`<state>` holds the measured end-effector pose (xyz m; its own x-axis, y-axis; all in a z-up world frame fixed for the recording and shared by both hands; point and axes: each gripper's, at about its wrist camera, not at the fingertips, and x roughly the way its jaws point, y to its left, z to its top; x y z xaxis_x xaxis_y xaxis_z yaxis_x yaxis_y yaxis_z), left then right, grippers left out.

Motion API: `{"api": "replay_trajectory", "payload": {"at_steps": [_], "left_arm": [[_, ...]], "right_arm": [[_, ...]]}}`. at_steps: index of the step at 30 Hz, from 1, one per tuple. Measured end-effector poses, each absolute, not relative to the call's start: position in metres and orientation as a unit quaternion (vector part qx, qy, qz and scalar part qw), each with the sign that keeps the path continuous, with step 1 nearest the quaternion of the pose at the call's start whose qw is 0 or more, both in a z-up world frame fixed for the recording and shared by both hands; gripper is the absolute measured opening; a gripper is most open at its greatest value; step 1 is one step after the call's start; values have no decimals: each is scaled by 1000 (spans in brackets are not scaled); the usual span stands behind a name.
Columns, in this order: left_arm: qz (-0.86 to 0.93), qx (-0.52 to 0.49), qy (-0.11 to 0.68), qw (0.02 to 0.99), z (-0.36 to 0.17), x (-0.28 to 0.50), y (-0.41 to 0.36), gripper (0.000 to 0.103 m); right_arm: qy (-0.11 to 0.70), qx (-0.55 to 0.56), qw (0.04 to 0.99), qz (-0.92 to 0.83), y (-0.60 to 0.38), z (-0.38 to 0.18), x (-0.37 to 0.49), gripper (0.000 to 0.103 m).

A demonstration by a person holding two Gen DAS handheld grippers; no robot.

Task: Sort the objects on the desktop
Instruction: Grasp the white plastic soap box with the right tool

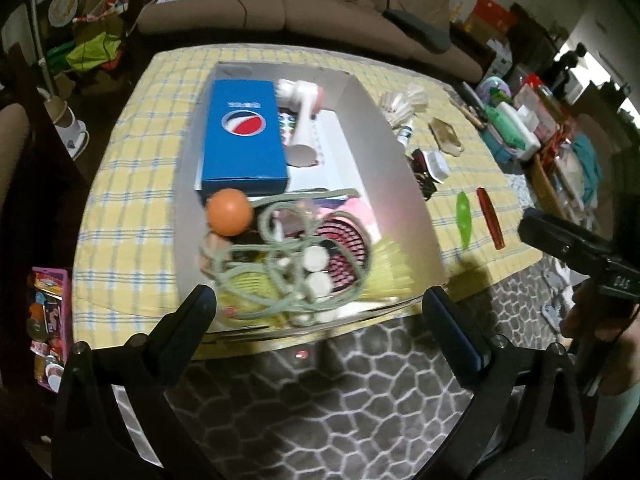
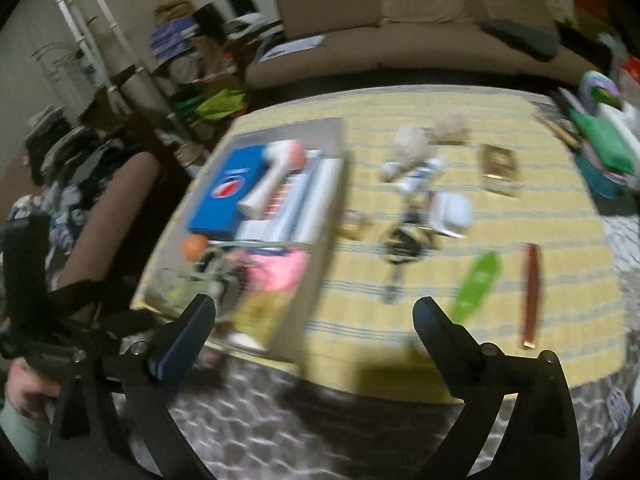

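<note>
A grey cardboard box [image 1: 394,148] sits on the yellow checked table [image 1: 132,160]. It holds a blue Pepsi box [image 1: 244,136], an orange ball [image 1: 229,213], a white and pink brush [image 1: 302,120], a green cord [image 1: 288,264] and a pink comb [image 1: 344,248]. Right of the box lie a green pod-shaped item [image 1: 464,220], a red stick [image 1: 490,218], a white case [image 1: 436,164] and shuttlecocks [image 1: 404,104]. My left gripper [image 1: 320,304] is open and empty in front of the box. My right gripper [image 2: 314,316] is open and empty near the table's front edge, left of the green item [image 2: 474,284] and red stick [image 2: 531,292].
A brown sofa [image 1: 320,4] stands behind the table. Bins and boxes [image 1: 516,120] crowd the right side. A patterned grey rug [image 1: 320,400] lies under the table's near edge. A brown chair [image 2: 116,208] is at the left. The right wrist view is blurred.
</note>
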<state>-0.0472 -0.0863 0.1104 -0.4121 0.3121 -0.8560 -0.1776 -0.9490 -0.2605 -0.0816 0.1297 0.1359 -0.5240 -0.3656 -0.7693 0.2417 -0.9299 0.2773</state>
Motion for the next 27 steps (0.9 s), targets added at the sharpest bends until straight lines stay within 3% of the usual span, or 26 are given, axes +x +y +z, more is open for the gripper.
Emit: {"api": "replay_trajectory", "payload": {"at_steps": [9,16,22,27], "left_arm": [[841,-515,-10,164,113,-65,-7,103],[837,-506,63,196,110,-96,61,103],[834,-510,71,198,101,-124,86,102],[830,-510,79,211,92,-129,90,102]], "right_arm": [[-103,439,81,-889,228,120,-73,101],[-162,433,75,-884,282,111,-87,100],[-156,450,90,-875,278,98,-141,87],[-165,473,111,-858,255,68,-187,66]]}}
